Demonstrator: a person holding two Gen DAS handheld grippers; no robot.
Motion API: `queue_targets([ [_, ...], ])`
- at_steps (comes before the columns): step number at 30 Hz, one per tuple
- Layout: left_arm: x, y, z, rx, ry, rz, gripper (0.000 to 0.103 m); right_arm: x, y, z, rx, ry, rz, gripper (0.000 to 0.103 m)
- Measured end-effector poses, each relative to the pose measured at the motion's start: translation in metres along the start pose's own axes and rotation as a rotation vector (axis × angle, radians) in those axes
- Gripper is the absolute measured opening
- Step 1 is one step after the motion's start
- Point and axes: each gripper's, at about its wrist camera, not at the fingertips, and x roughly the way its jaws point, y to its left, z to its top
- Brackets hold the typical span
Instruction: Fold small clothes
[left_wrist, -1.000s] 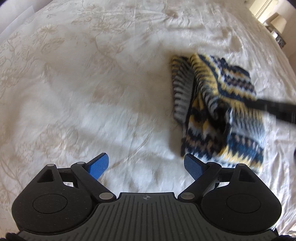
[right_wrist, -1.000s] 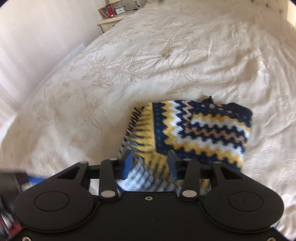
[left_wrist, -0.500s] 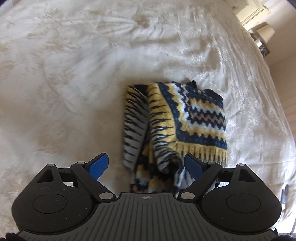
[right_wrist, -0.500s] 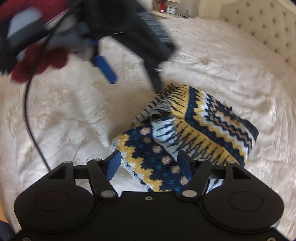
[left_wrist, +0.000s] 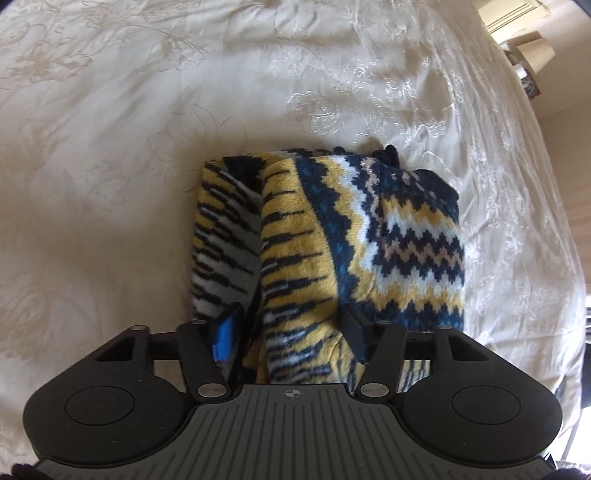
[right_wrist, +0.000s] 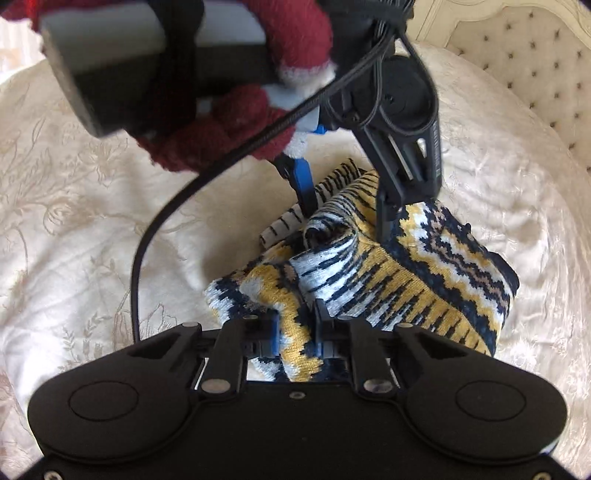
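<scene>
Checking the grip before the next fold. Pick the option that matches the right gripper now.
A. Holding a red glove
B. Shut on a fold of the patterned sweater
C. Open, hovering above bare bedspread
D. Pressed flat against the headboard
B: in the right wrist view the right gripper has its jaws closed on a bunched fold of the sweater on the bedspread.

Left gripper (left_wrist: 293, 328): matte black body, two round side housings with circular recessed discs, grey ribbed centre plate bearing a small crosshair mark, silver pivot screws on angled black link arms, blue fingertip pads (left_wrist: 225, 332). Right gripper (right_wrist: 295, 330): same black twin-disc shell, smooth centre plate, silver screws along the links and at the bottom corners, small blue pads. Left hand (right_wrist: 236, 110) wears a dark red knitted glove with white trim; a black braided cable (right_wrist: 177, 206) loops off the left device.
</scene>
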Motion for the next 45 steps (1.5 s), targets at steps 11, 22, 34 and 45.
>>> queue_targets([
  [11,-0.045,-0.022,-0.009,0.127,-0.183,-0.027,0.014,-0.024,-0.007,0.007,0.059,-0.059,0.012,0.019],
  [22,-0.041,0.03,-0.007,-0.002,-0.17,0.036,0.01,0.017,0.018,0.015,-0.037,0.022,0.109,0.019],
  [34,-0.008,0.016,0.007,-0.028,-0.111,-0.074,0.041,0.006,0.009,0.006,-0.008,-0.006,0.098,0.019],
  [45,-0.062,-0.006,-0.014,0.117,-0.311,-0.042,0.01,-0.021,0.005,0.011,0.031,-0.092,0.075,0.015],
])
